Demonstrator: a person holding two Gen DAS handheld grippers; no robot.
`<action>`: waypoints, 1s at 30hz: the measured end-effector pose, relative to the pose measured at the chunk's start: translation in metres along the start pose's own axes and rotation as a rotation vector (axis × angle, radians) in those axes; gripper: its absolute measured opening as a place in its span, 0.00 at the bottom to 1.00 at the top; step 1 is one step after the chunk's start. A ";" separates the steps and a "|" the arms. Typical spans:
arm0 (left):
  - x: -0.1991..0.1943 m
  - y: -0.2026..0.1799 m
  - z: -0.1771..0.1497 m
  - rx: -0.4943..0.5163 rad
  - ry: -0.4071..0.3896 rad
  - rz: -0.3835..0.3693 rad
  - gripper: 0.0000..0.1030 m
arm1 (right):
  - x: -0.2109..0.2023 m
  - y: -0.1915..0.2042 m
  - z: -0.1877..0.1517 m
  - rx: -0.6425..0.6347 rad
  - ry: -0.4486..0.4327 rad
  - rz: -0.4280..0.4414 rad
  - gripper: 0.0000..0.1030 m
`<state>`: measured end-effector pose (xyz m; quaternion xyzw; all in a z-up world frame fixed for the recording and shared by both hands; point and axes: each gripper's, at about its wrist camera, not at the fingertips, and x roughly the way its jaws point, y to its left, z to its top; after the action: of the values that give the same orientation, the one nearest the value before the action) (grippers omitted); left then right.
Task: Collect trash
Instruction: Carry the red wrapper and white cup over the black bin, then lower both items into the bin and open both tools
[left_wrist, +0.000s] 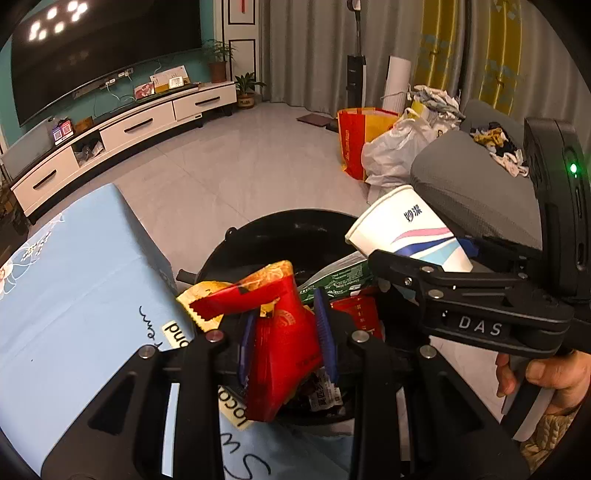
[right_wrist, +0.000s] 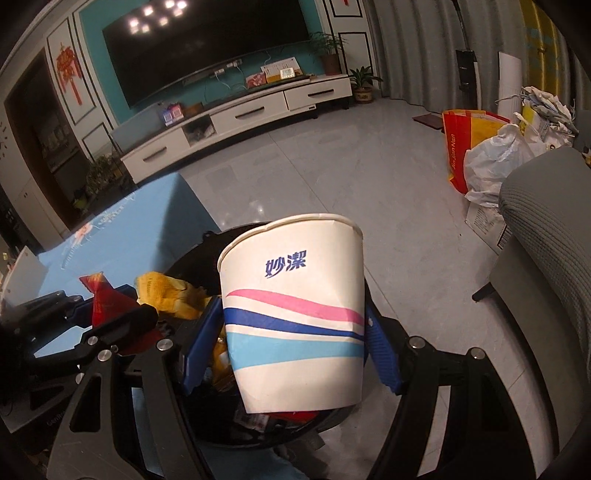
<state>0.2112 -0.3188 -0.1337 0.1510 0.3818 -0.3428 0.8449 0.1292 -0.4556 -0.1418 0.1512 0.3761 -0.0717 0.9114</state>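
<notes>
A black trash bin (left_wrist: 280, 229) stands on the floor beside the table, with several wrappers inside, one of them green (left_wrist: 340, 273). My left gripper (left_wrist: 287, 304) is shut on a red and yellow snack wrapper (left_wrist: 284, 343), held just above the bin's near side. My right gripper (right_wrist: 293, 306) is shut on a white paper cup (right_wrist: 295, 258) with pink and blue stripes, tilted rim-forward over the bin (right_wrist: 188, 266). In the left wrist view the cup (left_wrist: 410, 229) hangs over the bin's right side. In the right wrist view the red wrapper (right_wrist: 103, 299) shows at the left.
A table under a light blue cloth (left_wrist: 74, 295) borders the bin on the left. A grey sofa (left_wrist: 480, 192) stands to the right, with a red and yellow bag (left_wrist: 354, 144) and white plastic bags beyond it. A hand (left_wrist: 546, 373) grips the right tool's handle.
</notes>
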 end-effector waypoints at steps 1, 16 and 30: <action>0.004 -0.002 0.000 0.003 0.008 -0.001 0.30 | 0.002 0.000 0.001 -0.004 0.004 -0.008 0.70; 0.042 -0.005 -0.005 0.039 0.092 0.002 0.33 | 0.036 0.013 0.008 -0.120 0.085 -0.097 0.71; 0.052 -0.004 -0.007 0.033 0.116 0.006 0.39 | 0.045 0.015 0.009 -0.124 0.111 -0.105 0.74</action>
<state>0.2295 -0.3418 -0.1771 0.1853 0.4239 -0.3373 0.8199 0.1704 -0.4455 -0.1647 0.0784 0.4371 -0.0876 0.8917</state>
